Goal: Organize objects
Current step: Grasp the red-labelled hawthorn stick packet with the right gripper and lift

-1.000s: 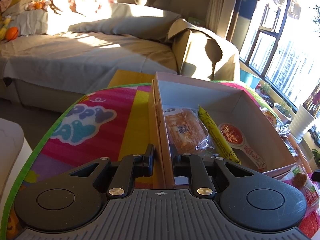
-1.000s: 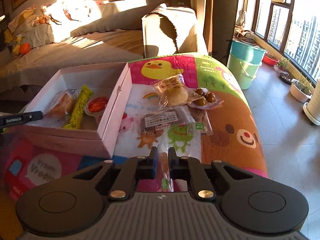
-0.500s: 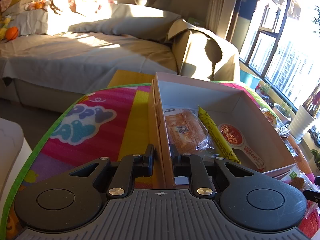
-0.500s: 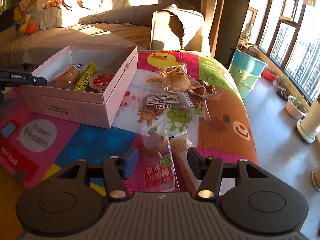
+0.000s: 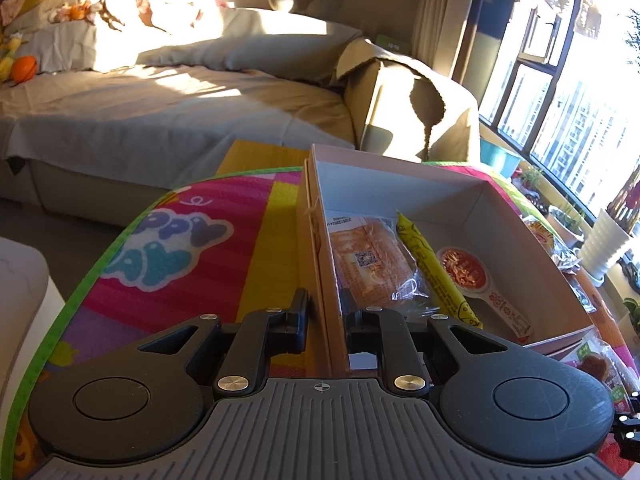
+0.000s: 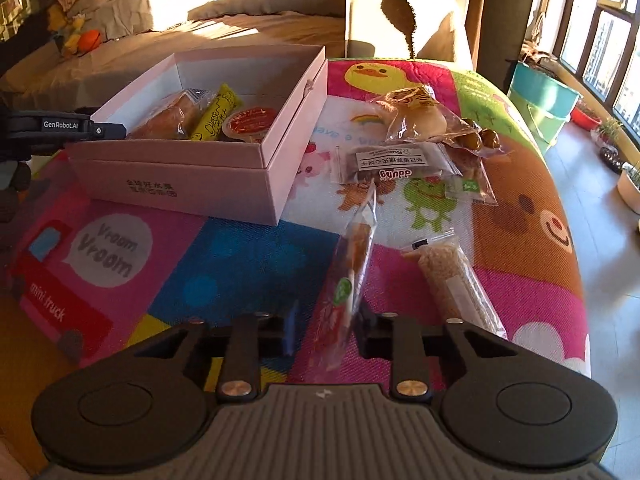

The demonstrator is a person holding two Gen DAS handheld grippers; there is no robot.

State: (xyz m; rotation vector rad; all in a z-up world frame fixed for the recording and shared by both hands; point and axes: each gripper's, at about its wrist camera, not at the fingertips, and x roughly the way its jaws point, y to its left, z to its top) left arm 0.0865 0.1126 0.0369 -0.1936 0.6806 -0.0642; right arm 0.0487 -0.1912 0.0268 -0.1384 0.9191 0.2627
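Left hand-held gripper (image 5: 325, 312): clamped on pink cardboard box (image 5: 320, 248) wall.
Right hand-held gripper (image 6: 326, 330): just closed on clear red-printed snack packet (image 6: 350, 272).

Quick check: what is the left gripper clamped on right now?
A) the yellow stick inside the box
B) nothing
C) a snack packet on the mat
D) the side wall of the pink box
D: the left gripper has one of its fingers outside and one inside the wall of the pink box, pinching it.

black hand-held gripper (image 6: 326, 332); ribbed grey base; brass screws
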